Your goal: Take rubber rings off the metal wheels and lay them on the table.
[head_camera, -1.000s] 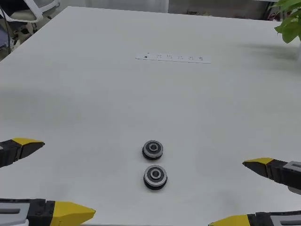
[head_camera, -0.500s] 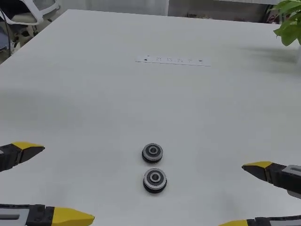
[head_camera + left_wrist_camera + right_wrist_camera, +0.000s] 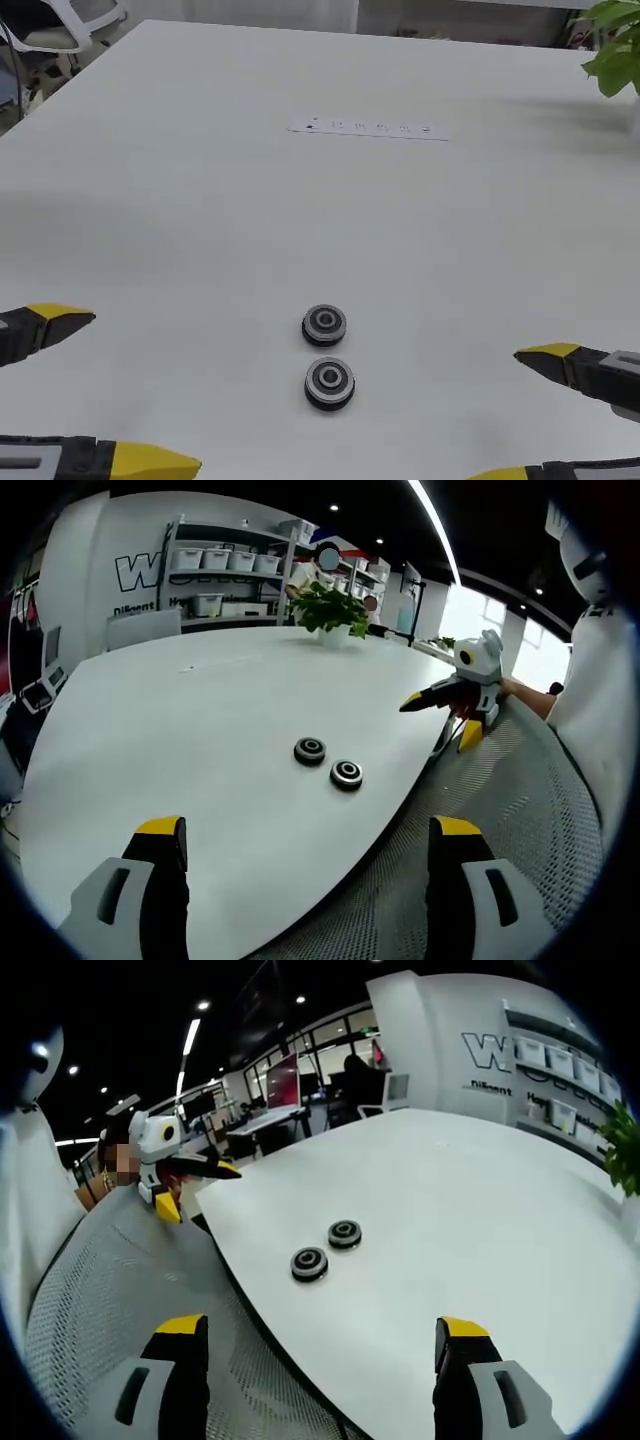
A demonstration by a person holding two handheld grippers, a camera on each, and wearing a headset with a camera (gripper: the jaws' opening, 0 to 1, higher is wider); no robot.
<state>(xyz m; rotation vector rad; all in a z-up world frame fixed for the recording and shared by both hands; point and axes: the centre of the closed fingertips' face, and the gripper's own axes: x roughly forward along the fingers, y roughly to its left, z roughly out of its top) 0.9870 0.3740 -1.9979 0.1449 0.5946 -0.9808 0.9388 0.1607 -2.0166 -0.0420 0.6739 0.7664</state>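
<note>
Step in hand: none of the stripping has begun; both rubber rings (image 3: 330, 402) sit on their wheels, and I judge this to be the approach.
Desk: (image 3: 300, 200) white and bare round the work; a flush socket strip (image 3: 368, 127) lies toward the far edge and a plant (image 3: 612, 50) stands at the far right corner.
Near wheel: (image 3: 329, 383) lies flat, hub up, close to the near edge and about midway along it.
Far wheel: (image 3: 324, 326) lies flat just beyond the first, toward the far edge; whether the two touch I cannot tell.
Line of the pair: runs from near edge to far edge, so it lies across the line joining the two grippers.
Left gripper: (image 3: 148, 390) jaws spread wide and holding nothing, over the near edge to the left of the wheels and well apart from them.
Right gripper: (image 3: 493, 413) jaws likewise wide and empty, over the near edge to the right, well apart from the wheels.
Key relation: the wheels lie inward of each gripper, roughly halfway between them; neither side looks clearly nearer. In the left gripper view they sit dead ahead between the jaws; in the right gripper view, slightly left of centre.
Next move, as judged: one gripper must pin a wheel while the other catches its ring at the rim; with the axles upright, the rim is open to a low, sideways approach.
Risk: the neighbouring wheel may get knocked.
</note>
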